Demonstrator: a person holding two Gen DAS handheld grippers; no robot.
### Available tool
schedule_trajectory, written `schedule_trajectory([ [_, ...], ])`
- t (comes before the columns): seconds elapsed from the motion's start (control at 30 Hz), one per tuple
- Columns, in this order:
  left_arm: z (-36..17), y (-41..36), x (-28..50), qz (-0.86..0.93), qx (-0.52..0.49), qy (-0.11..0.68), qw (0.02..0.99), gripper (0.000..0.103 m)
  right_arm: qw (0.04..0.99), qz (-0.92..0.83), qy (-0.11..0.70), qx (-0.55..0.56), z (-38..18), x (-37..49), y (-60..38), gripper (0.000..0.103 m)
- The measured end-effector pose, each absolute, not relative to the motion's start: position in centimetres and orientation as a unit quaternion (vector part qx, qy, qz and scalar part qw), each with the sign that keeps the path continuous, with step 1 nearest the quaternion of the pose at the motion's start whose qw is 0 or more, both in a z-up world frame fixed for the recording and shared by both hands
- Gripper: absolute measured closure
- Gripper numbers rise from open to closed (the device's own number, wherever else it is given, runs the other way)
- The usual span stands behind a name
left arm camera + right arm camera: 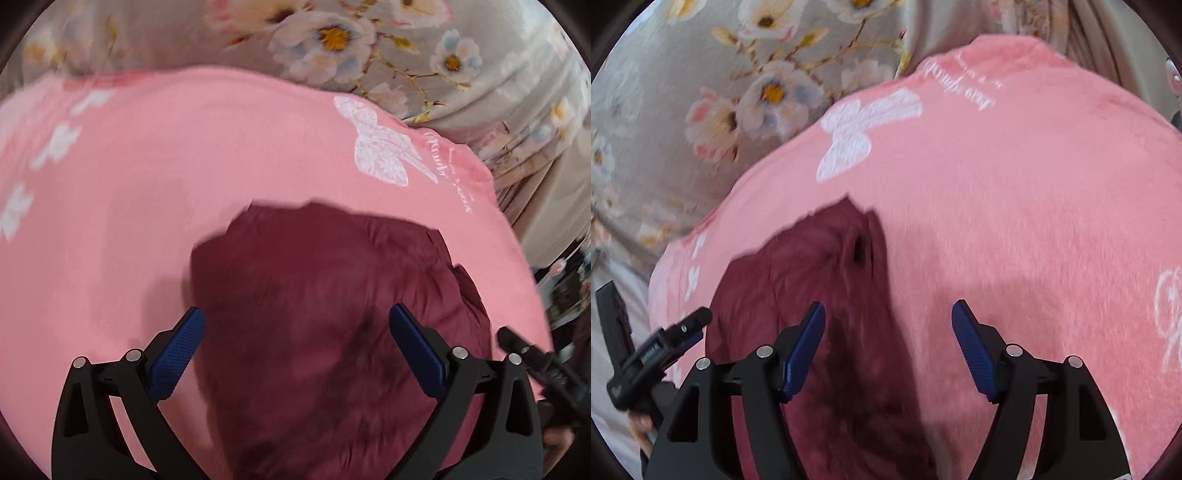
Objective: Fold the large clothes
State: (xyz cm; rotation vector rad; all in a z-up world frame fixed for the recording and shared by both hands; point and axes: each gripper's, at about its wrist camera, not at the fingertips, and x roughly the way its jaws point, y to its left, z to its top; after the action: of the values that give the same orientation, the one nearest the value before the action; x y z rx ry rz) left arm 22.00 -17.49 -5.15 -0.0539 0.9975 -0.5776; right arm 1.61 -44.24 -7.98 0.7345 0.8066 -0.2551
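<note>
A dark red garment (332, 277) lies bunched on a pink blanket with white butterflies (184, 147). My left gripper (297, 312) hovers just above the garment, its blue pads wide apart and nothing between them. In the right wrist view the same garment (798, 266) shows a folded edge and a small dark opening. My right gripper (889, 305) stands open over the garment's right edge and the pink blanket (1015, 184), holding nothing. Each view catches part of the other gripper's black body at its edge.
A grey floral bedsheet (332, 37) lies beyond the blanket, also seen in the right wrist view as a floral bedsheet (683, 92). Pale folded fabric (535, 166) hangs at the far right. A hand (641, 424) grips the left tool's handle.
</note>
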Motion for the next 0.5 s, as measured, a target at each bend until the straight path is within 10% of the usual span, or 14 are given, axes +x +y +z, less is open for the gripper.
schedule_trajectory([
  [0.5,-10.0,-14.2,19.4,-0.329,-0.111,0.564,0.749,0.006,0.808,0.0,0.397,0.435,-13.1,-0.9,-39.4,0.047],
])
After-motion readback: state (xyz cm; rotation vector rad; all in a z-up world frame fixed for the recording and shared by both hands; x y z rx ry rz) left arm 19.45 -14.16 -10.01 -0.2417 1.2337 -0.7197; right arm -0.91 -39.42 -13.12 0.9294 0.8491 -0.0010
